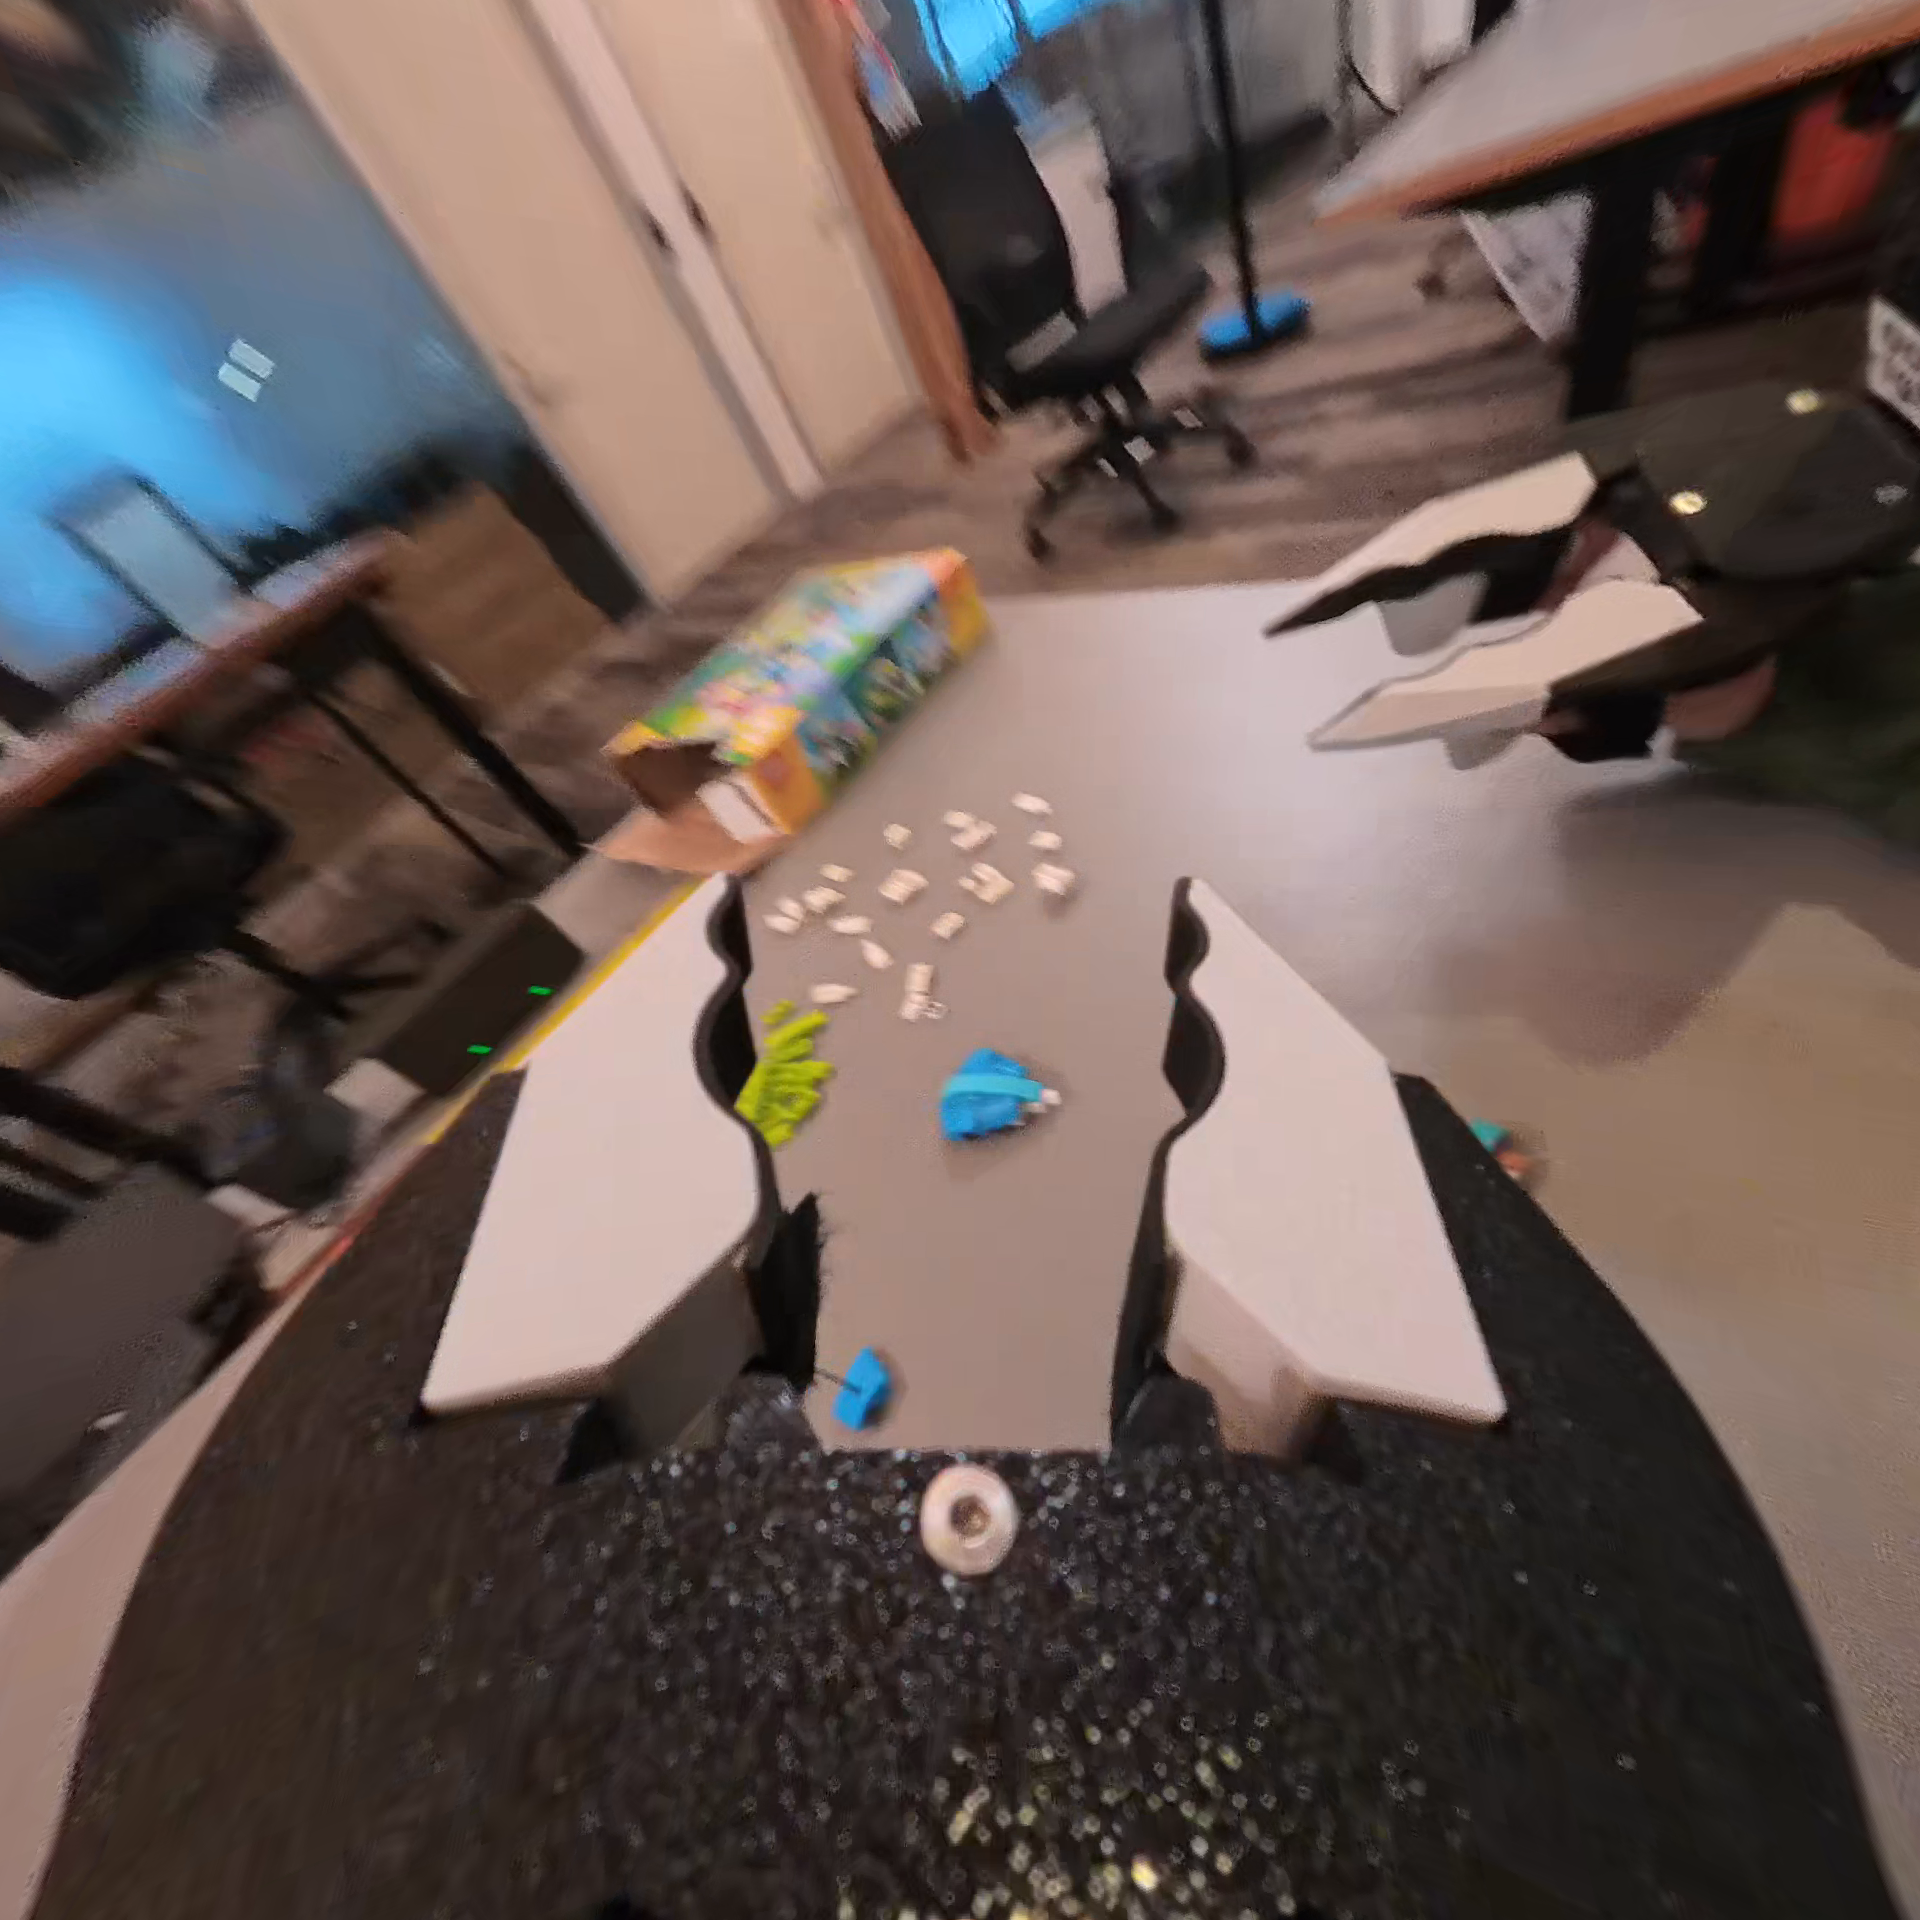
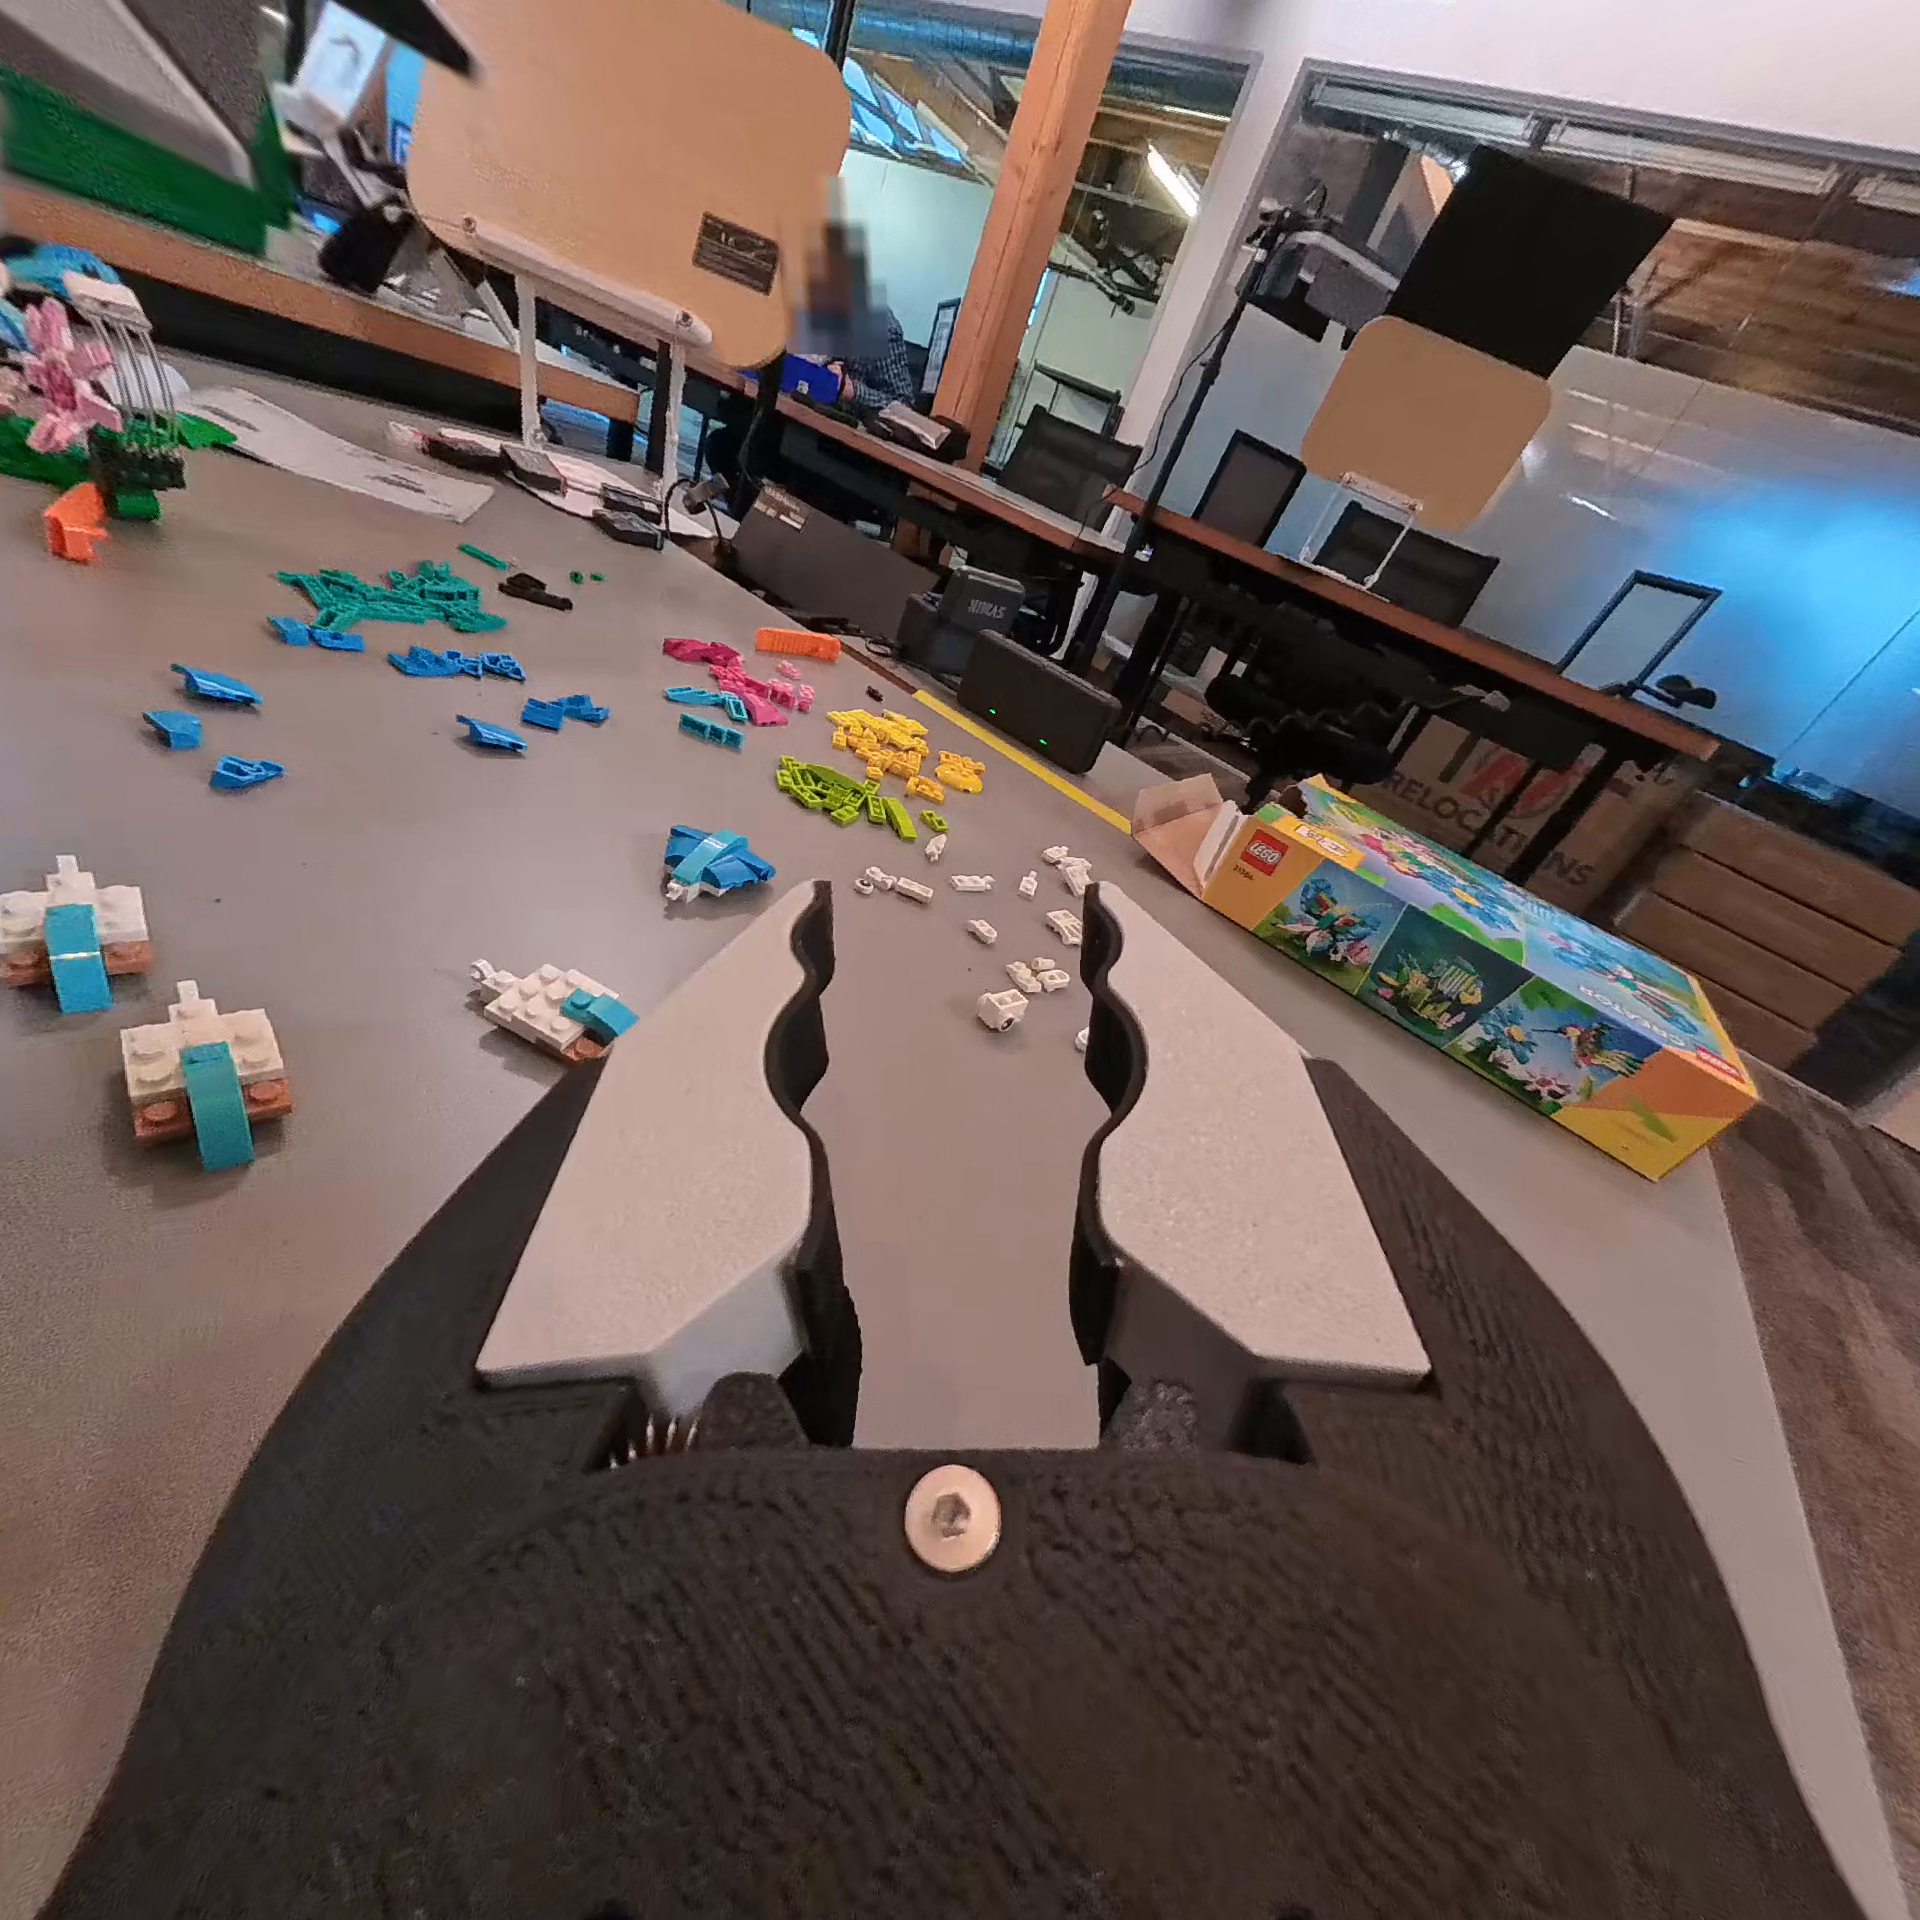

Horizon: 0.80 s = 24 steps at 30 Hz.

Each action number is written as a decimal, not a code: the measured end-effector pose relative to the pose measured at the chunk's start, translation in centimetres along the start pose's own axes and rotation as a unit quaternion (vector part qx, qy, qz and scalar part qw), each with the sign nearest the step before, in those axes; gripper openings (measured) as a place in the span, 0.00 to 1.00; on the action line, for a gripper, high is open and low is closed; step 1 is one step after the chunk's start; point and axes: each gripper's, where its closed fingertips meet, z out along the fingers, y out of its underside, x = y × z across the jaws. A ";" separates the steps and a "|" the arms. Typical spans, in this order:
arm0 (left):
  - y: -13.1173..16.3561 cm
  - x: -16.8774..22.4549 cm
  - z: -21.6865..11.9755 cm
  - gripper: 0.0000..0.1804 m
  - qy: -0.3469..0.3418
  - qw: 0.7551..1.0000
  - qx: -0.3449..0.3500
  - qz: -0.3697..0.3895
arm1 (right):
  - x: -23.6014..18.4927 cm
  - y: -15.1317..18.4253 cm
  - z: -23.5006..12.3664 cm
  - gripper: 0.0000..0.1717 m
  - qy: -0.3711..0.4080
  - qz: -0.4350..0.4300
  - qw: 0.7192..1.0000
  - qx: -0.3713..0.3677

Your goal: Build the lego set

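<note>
Across the left wrist view, which is badly blurred, the left claw [image 1: 961, 904] hangs above the grey worktop [image 1: 1351, 935] with its fingers wide apart and nothing between them. Beyond its tips lies a scatter of small white bricks [image 1: 925, 894]; nearer, a heap of lime-green pieces [image 1: 790, 1070] shows just past the left finger, and a small blue built model [image 1: 987, 1107] sits between the finger lines on the worktop. A single blue piece [image 1: 862, 1387] lies close under the claw's base. An opened colourful box [image 1: 821, 686] lies at the far edge. The right claw [image 1: 1299, 675] shows at the upper right, raised clear of the worktop and tilted.

Over in the right wrist view, the right claw [image 2: 956, 899] is partly parted and bare, angled low over the worktop [image 2: 364, 883], pointing toward the white bricks [image 2: 1023, 977]. Loose pieces lie sorted by colour: yellow [image 2: 894, 743], lime-green [image 2: 842, 790], pink [image 2: 738, 675], blue [image 2: 457, 662] and teal [image 2: 395, 597]. Three white-and-turquoise builds [image 2: 203, 1070] sit to the left, with the blue model [image 2: 717, 857] ahead, so some assembly looks finished while many pieces remain loose. The box [image 2: 1455, 956] lies to the right.
</note>
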 end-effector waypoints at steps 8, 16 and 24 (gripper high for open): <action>4.6 -3.2 -7.3 0.36 -0.148 0.978 0.143 -0.023 | 1.2 0.5 -0.2 0.26 0.030 0.018 0.999 -0.005; 7.2 -3.8 -8.2 0.39 -0.185 0.965 0.181 -0.041 | 2.6 1.0 -0.5 0.25 0.077 0.006 0.997 -0.019; 7.3 -2.3 -6.5 0.41 -0.133 0.976 0.170 -0.032 | 3.5 2.6 -0.3 0.23 0.112 -0.014 0.992 -0.060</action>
